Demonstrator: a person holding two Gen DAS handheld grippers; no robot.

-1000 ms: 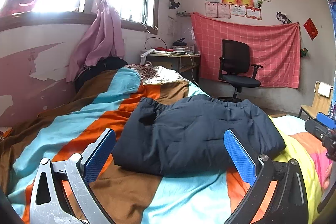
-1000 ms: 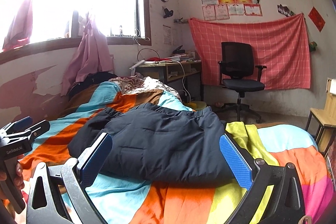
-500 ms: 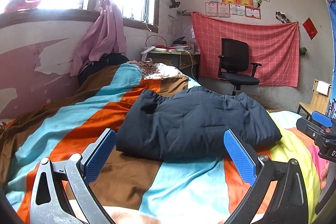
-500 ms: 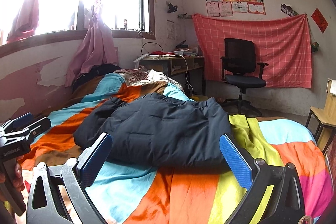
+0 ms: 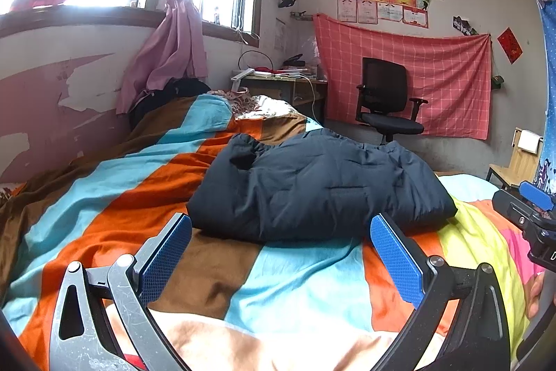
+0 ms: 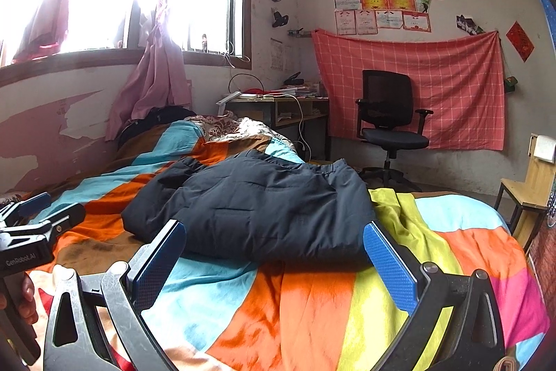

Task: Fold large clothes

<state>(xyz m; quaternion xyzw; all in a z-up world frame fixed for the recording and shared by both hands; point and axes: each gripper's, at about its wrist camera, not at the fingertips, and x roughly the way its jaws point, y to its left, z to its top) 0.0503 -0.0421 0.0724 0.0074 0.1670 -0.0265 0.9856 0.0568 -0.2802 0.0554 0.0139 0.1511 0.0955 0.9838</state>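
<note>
Folded dark jacket (image 5: 319, 186) on striped bedspread (image 5: 299, 280), far edge hidden; both grippers' fingers (image 5: 396, 258) apart, empty.

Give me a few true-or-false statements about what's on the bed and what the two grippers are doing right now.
1. A dark navy jacket lies on the striped bedspread. True.
2. The left gripper is clamped on the jacket. False: it is open, short of the jacket, holding nothing.
3. The right gripper is open and empty. True.
4. The jacket hangs over the office chair. False: the chair stands empty by the red checked cloth; the jacket is on the bed.
5. The jacket is spread flat with sleeves out. False: it sits in a compact folded bundle.
</note>
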